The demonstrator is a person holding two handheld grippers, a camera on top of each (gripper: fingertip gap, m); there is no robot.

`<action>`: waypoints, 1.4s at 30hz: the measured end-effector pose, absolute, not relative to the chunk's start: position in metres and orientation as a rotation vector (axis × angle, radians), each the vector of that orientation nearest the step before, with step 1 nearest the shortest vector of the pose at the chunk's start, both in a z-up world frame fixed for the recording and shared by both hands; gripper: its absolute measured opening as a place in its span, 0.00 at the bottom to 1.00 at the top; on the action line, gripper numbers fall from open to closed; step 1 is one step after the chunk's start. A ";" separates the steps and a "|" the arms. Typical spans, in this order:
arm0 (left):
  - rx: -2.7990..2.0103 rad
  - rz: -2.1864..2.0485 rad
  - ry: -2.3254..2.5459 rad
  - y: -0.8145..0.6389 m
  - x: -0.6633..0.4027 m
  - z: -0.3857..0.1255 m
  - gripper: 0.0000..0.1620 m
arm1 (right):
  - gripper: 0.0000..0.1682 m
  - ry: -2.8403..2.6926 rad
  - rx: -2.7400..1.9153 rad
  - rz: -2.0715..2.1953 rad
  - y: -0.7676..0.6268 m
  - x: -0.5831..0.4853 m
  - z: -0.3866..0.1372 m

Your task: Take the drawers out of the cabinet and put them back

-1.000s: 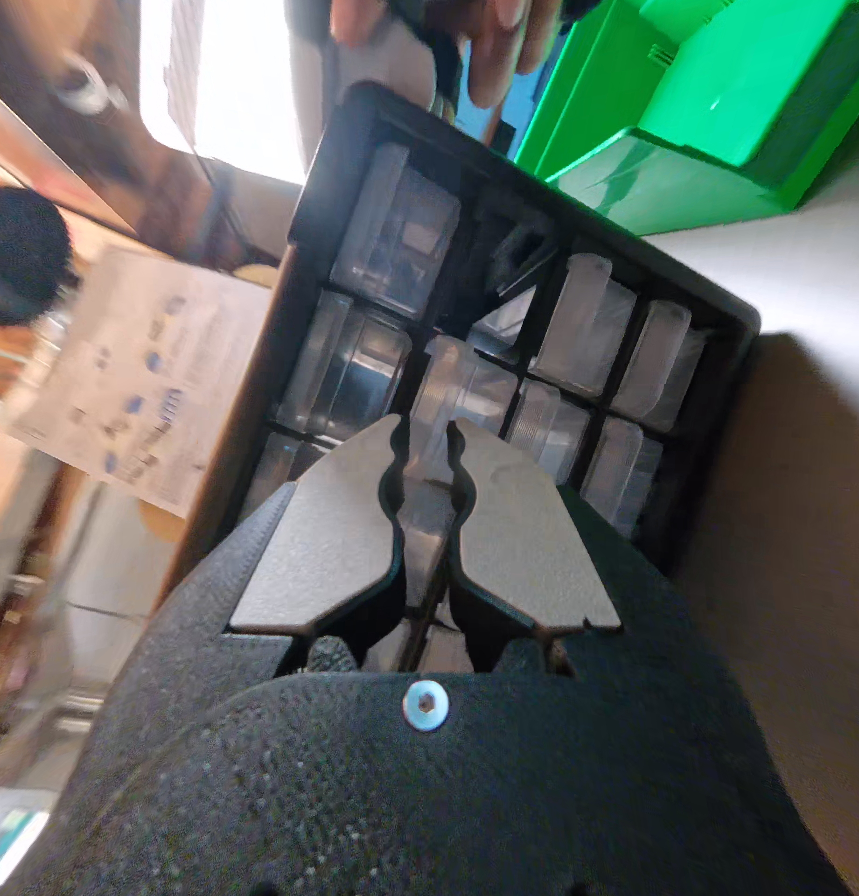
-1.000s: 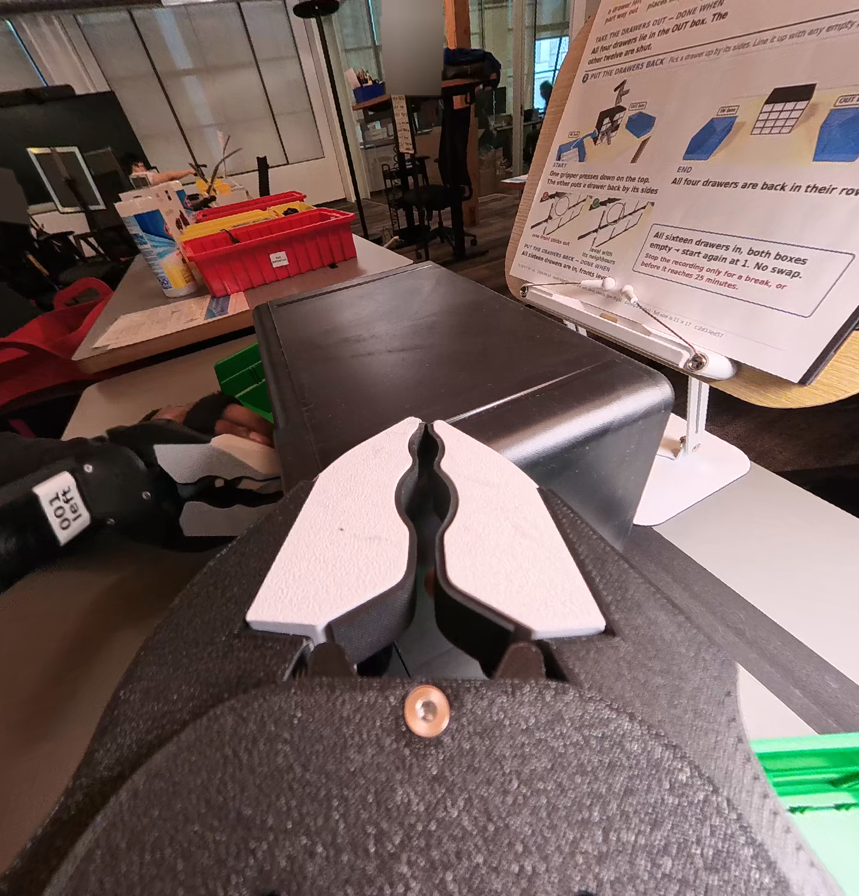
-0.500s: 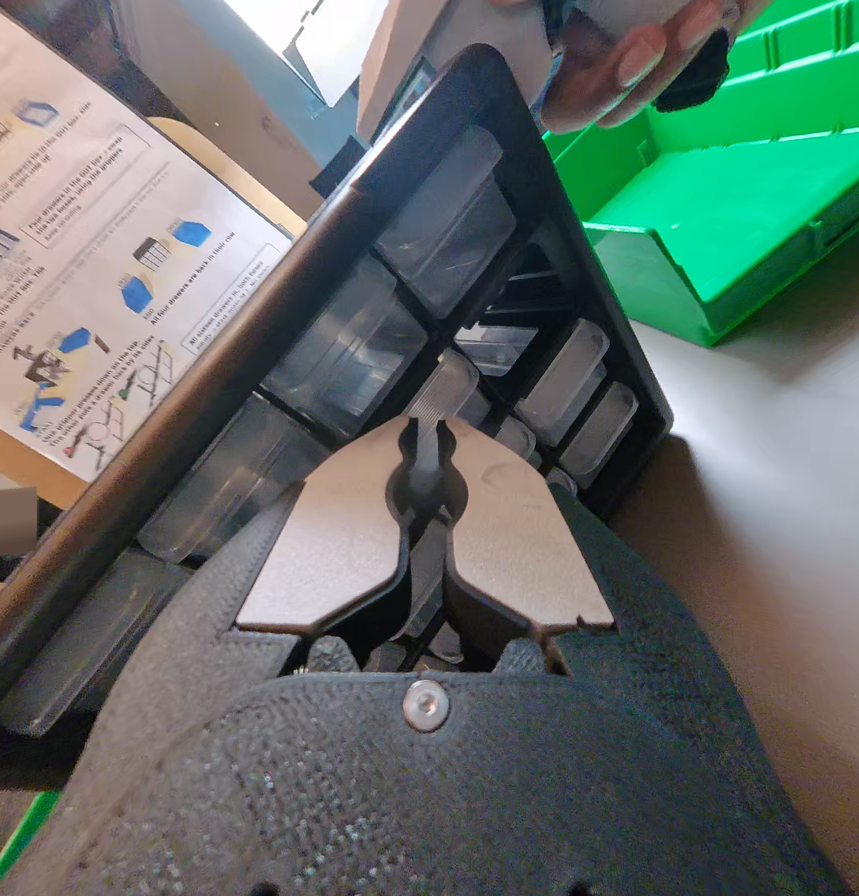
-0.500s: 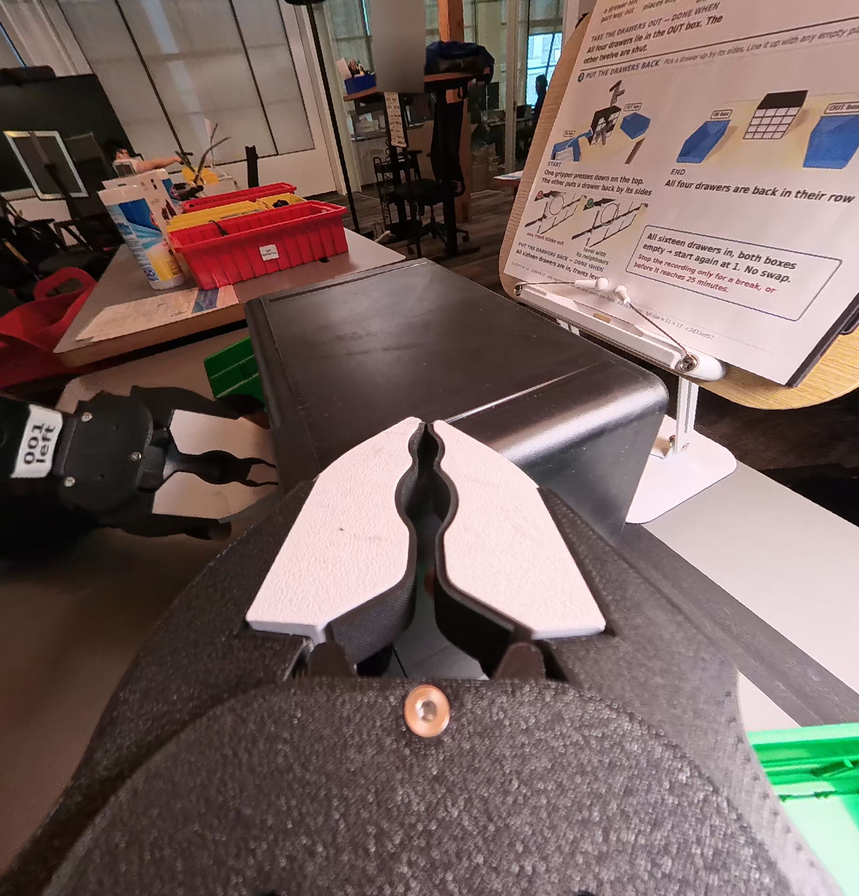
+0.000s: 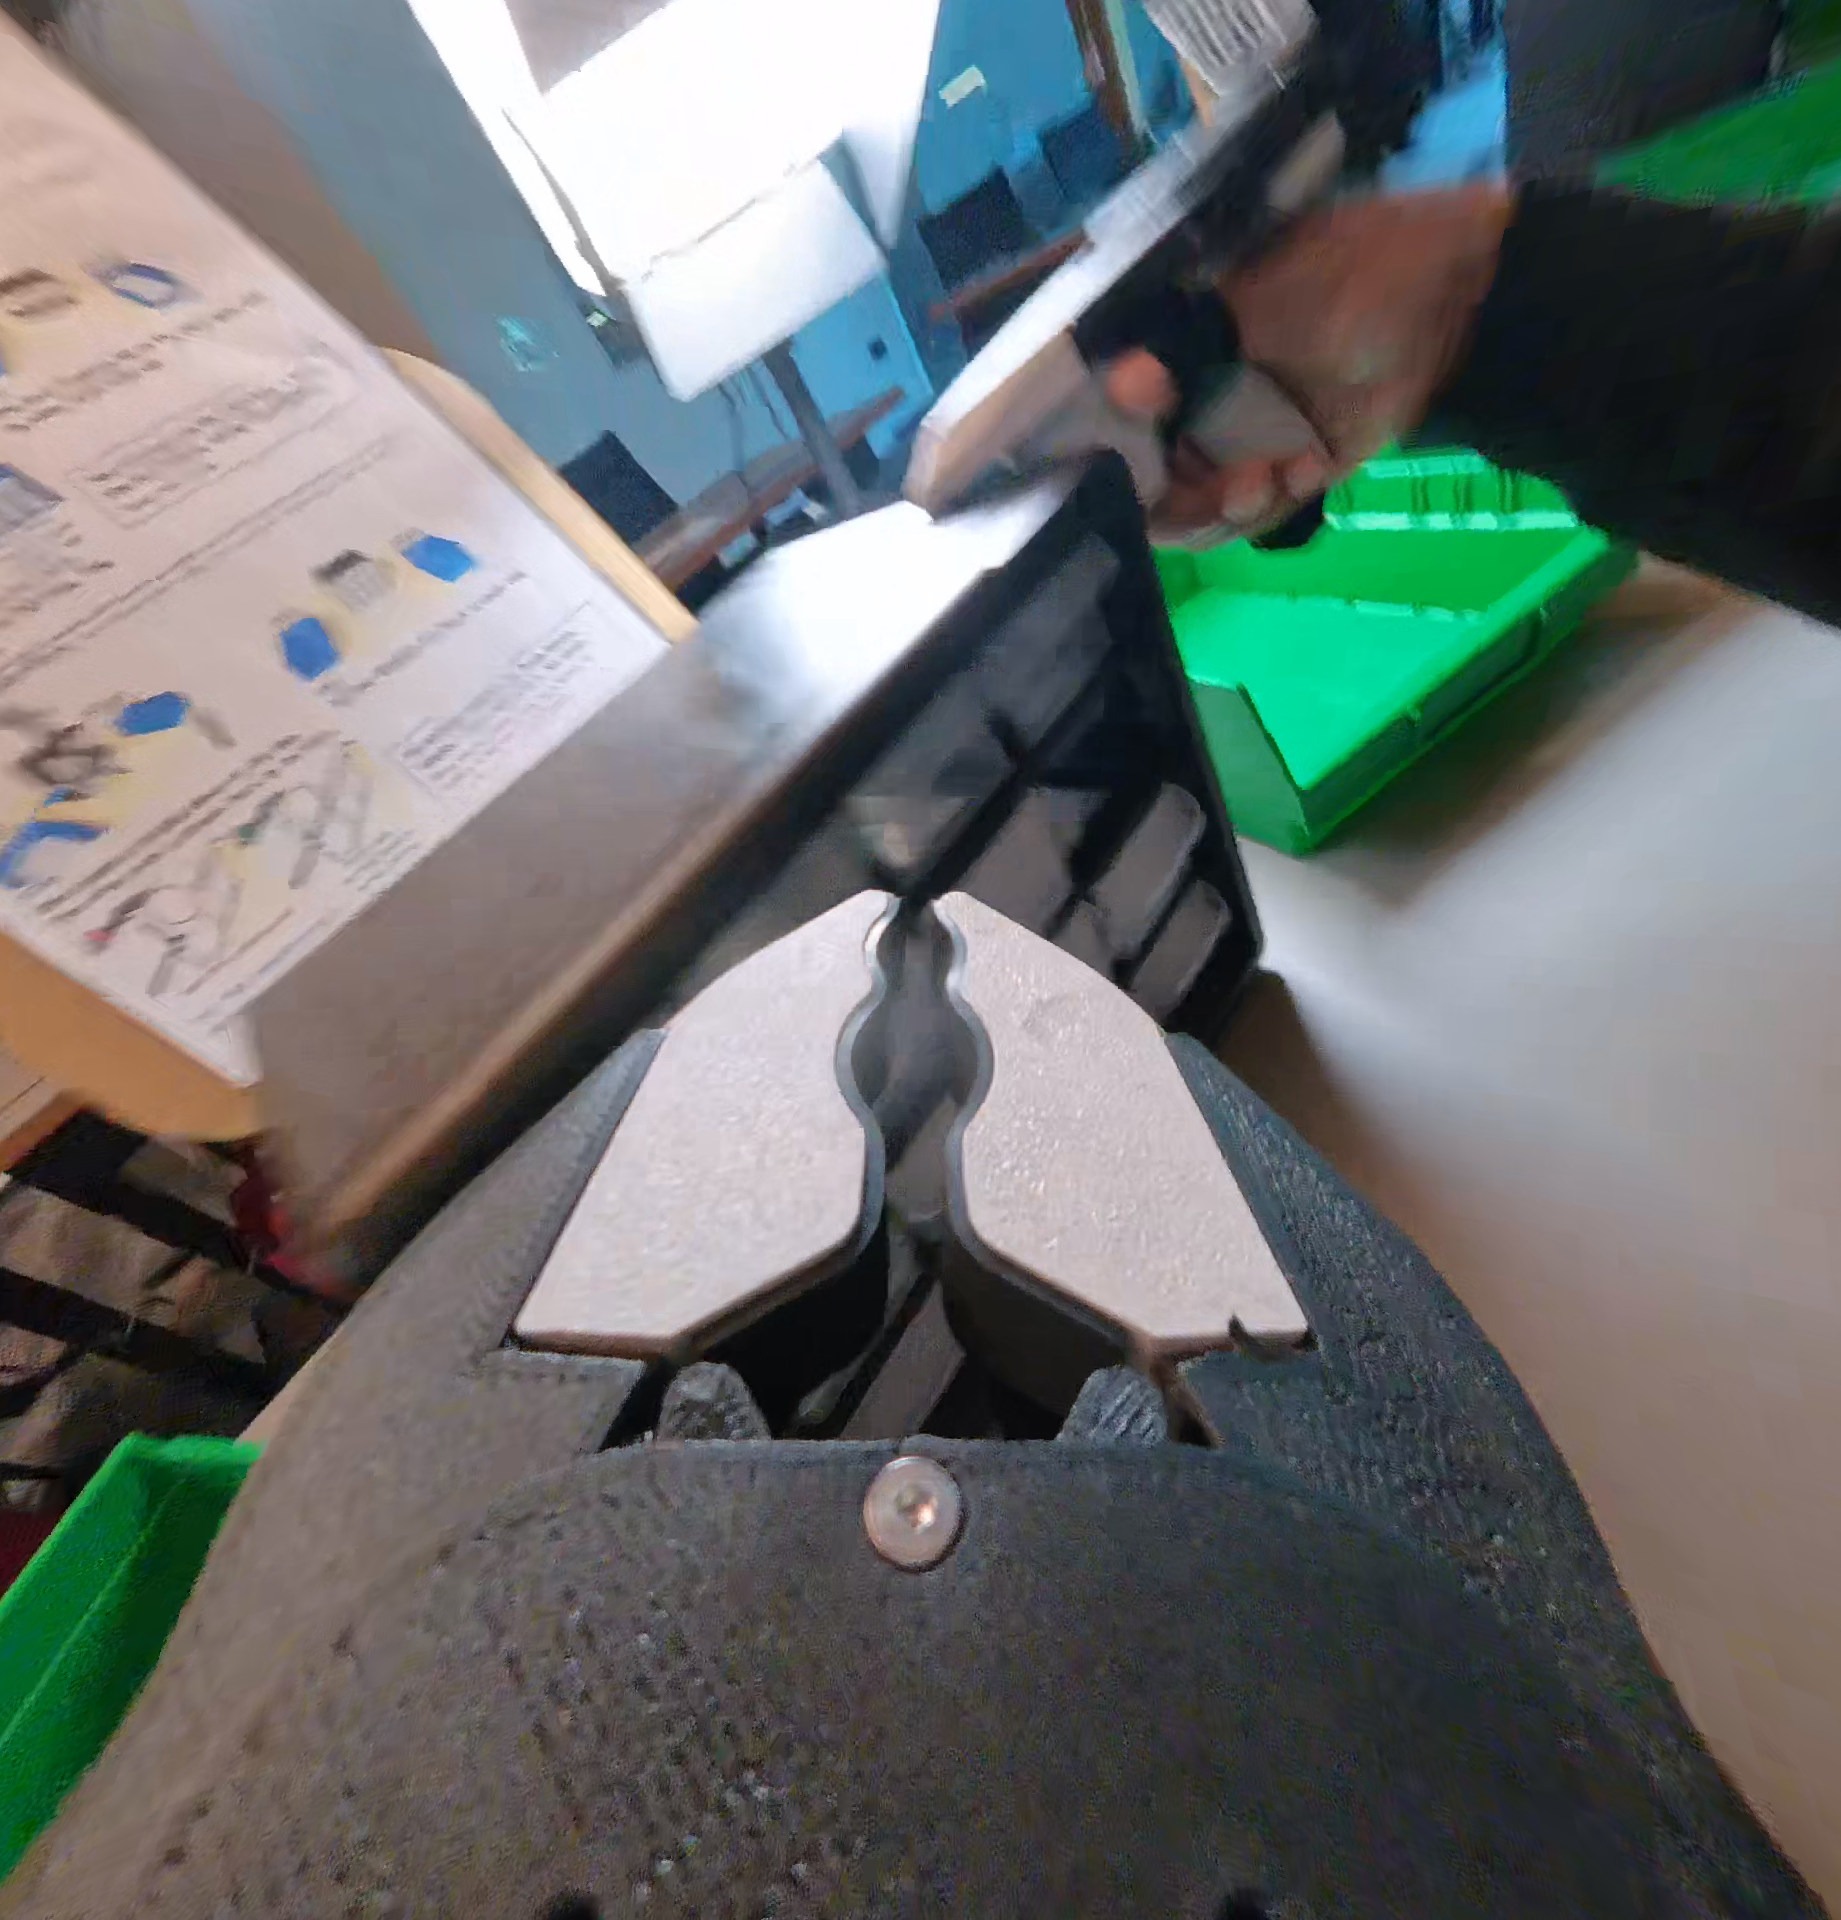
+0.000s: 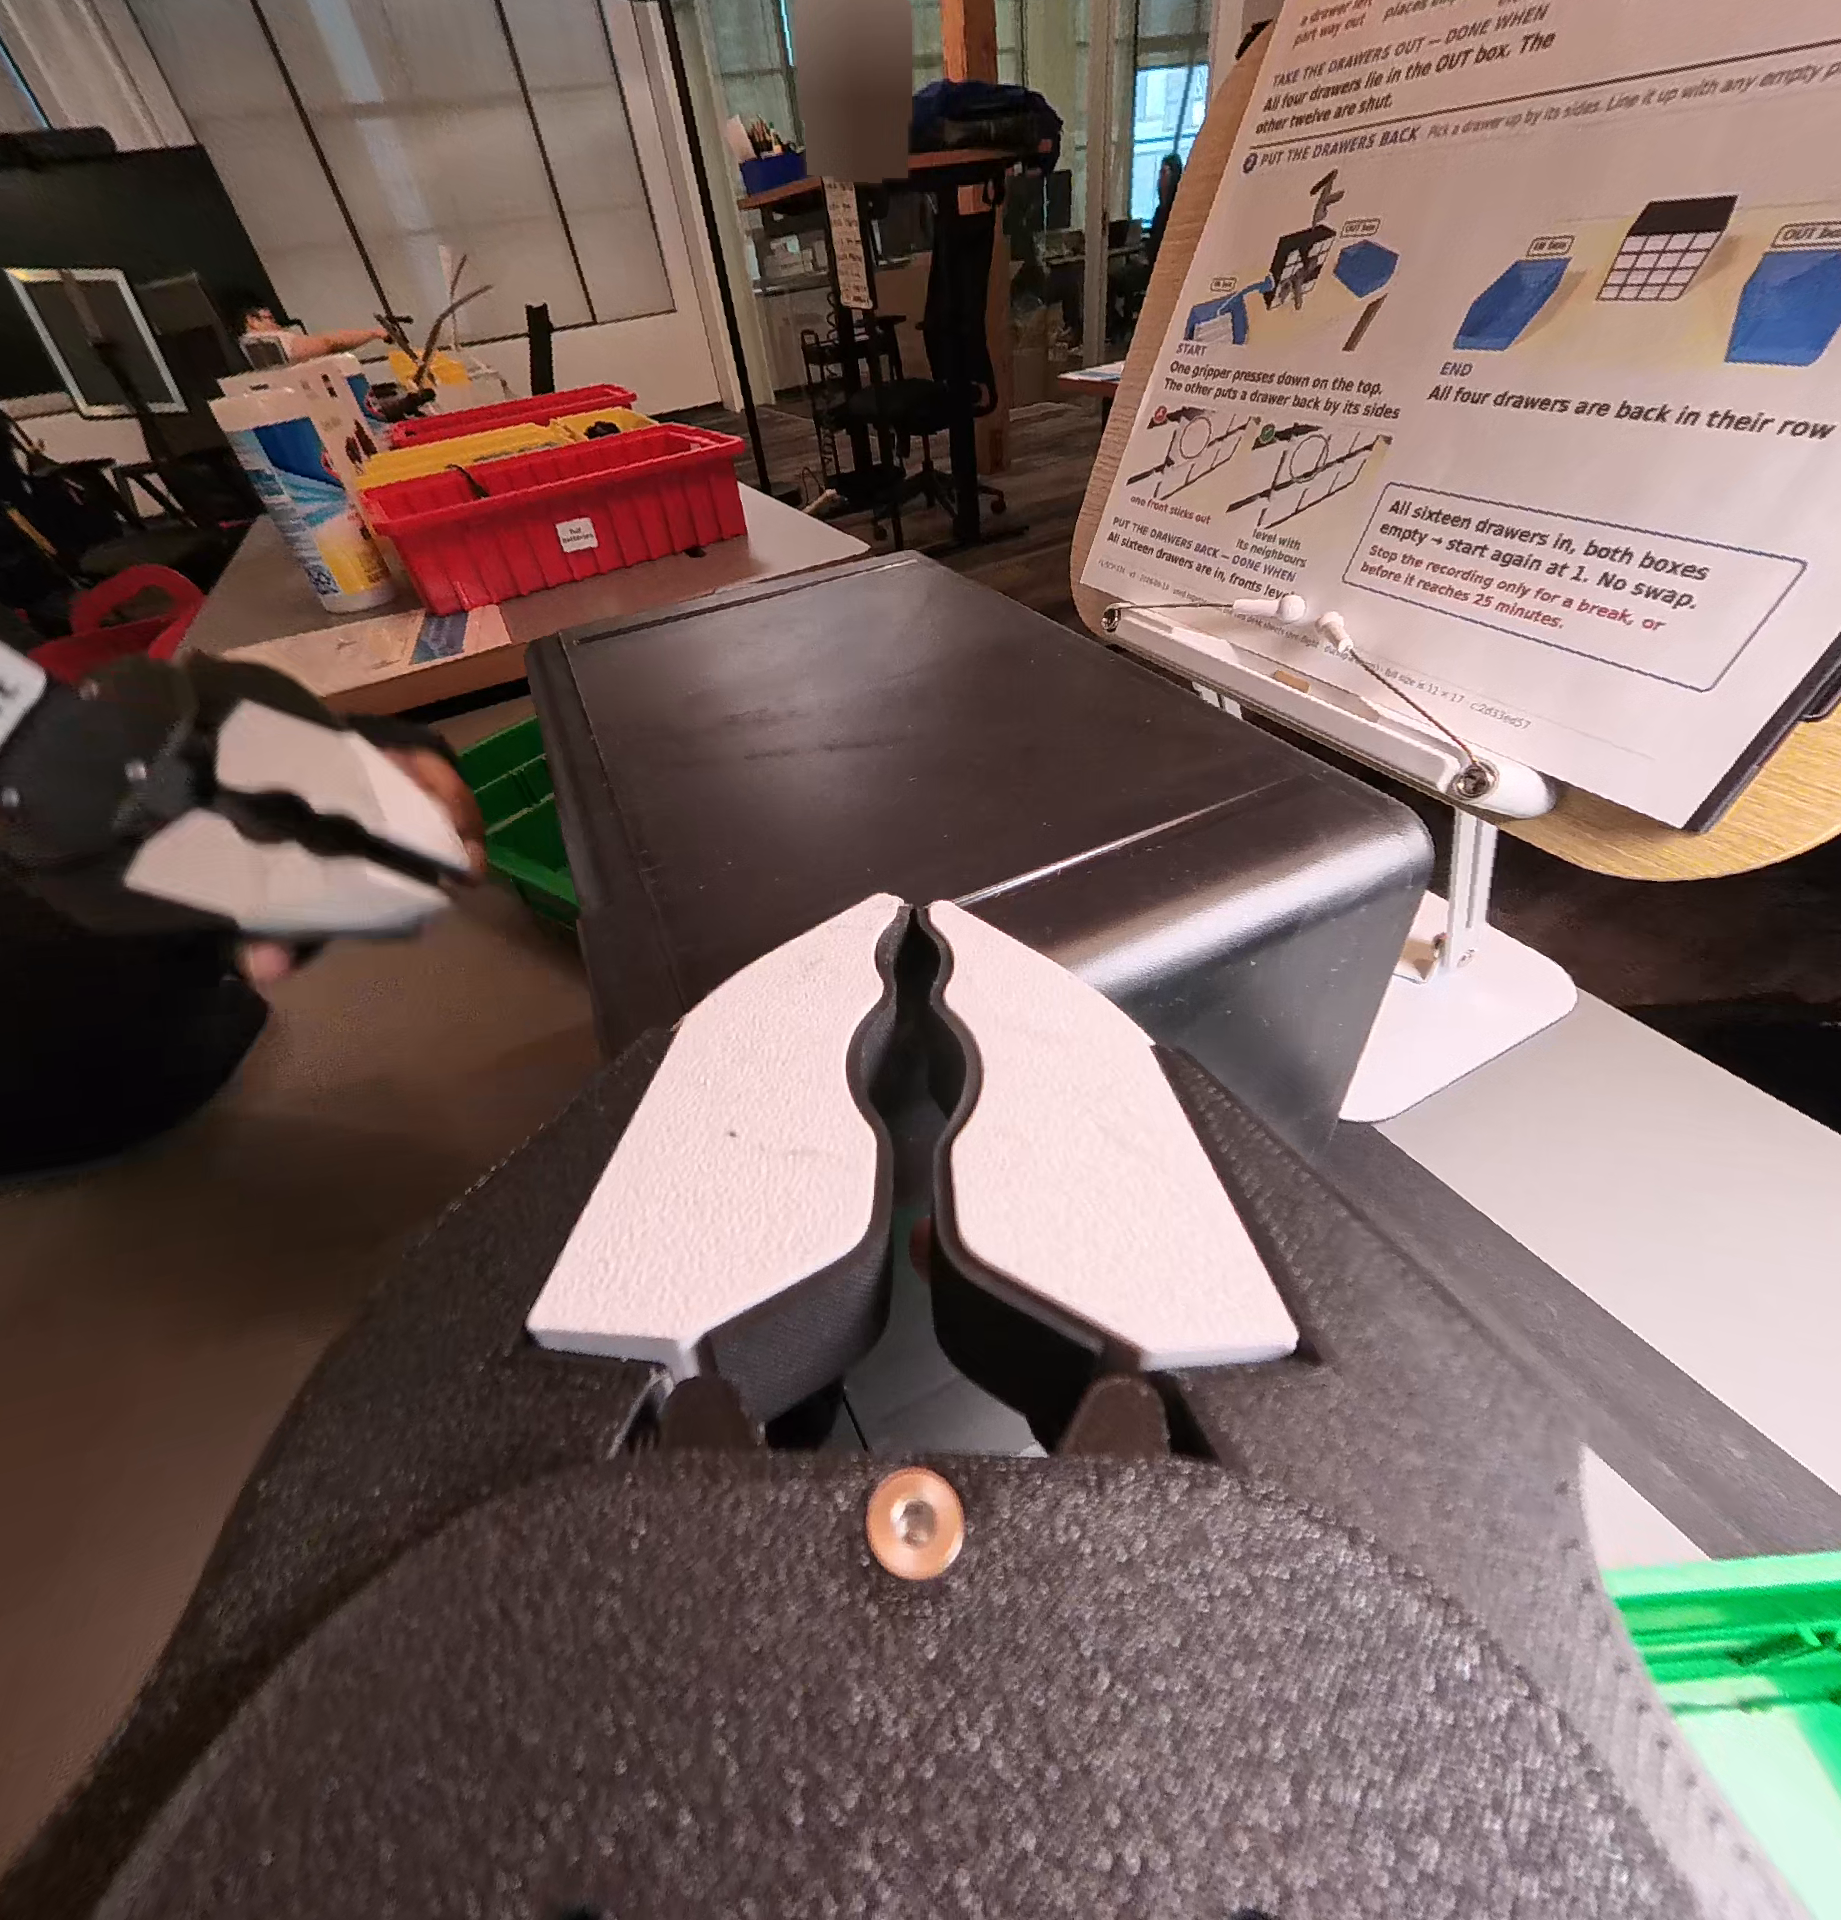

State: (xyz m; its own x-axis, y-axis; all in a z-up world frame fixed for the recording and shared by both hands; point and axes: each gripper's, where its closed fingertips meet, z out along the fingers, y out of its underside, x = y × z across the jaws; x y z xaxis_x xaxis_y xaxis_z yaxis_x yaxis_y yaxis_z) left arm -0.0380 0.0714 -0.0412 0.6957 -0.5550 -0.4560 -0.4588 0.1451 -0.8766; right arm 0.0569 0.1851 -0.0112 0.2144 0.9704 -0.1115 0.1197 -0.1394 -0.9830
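Green bin [image 5: 1352,665] beyond black cabinet [image 5: 1051,748], instruction board [image 6: 1518,395] alongside.

Open office w/ tall glass partition walls [image 6: 448,187] across upper left & centre of right wrist view, daylight coming thru. Dark wood-look floor [image 6: 1041,551] mid-frame. Black office chairs [image 6: 937,343] at standing desks behind. Second table [image 6: 542,623] at left carries red bins [image 6: 563,509]. Pale grey tabletop [image 6: 1622,1174] lower right. Left wrist view blurred; bright window [image 5: 687,156] up top.
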 end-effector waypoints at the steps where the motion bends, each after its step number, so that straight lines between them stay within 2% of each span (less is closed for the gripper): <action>1: -1.472 -0.102 0.834 0.068 -0.057 -0.026 0.01 | 0.00 -1.082 -1.492 1.085 0.185 0.057 -0.011; 4: -1.487 -0.042 0.694 0.073 -0.130 0.010 0.02 | 0.00 -1.070 -1.493 1.107 0.185 0.057 -0.011; 7: -1.644 0.133 0.625 0.098 -0.214 0.009 0.07 | 0.00 -1.066 -1.496 1.098 0.186 0.057 -0.011; 13: -2.210 0.482 0.696 0.141 -0.362 -0.091 0.18 | 0.00 -1.061 -1.500 1.087 0.186 0.057 -0.011; 18: -2.565 0.708 0.944 0.137 -0.425 -0.175 0.22 | 0.00 -1.055 -1.494 1.116 0.186 0.057 -0.011; 22: -2.677 0.862 1.065 0.140 -0.444 -0.202 0.20 | 0.00 -1.061 -1.492 1.116 0.186 0.057 -0.011; 29: -2.654 0.966 1.171 0.140 -0.445 -0.198 0.09 | 0.00 -1.072 -1.494 1.097 0.186 0.057 -0.011; 33: -2.623 0.994 1.242 0.134 -0.439 -0.199 0.07 | 0.00 -1.071 -1.498 1.082 0.186 0.057 -0.011; 35: -2.646 0.926 1.259 0.128 -0.432 -0.200 0.00 | 0.00 -1.074 -1.499 1.066 0.186 0.057 -0.011; 41: -2.586 0.874 1.360 0.126 -0.414 -0.197 0.01 | 0.00 -1.077 -1.498 1.068 0.186 0.057 -0.011; 42: -2.564 0.901 1.377 0.128 -0.414 -0.195 0.04 | 0.00 -1.077 -1.498 1.070 0.186 0.057 -0.012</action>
State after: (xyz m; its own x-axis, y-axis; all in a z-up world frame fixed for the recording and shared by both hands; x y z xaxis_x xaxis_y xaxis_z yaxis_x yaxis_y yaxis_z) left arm -0.4143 0.1279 -0.1947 0.4178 -0.7311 -0.5394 -0.7870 -0.5878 0.1872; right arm 0.0571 0.1859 -0.0115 0.2235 0.9682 -0.1128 0.1187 -0.1419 -0.9827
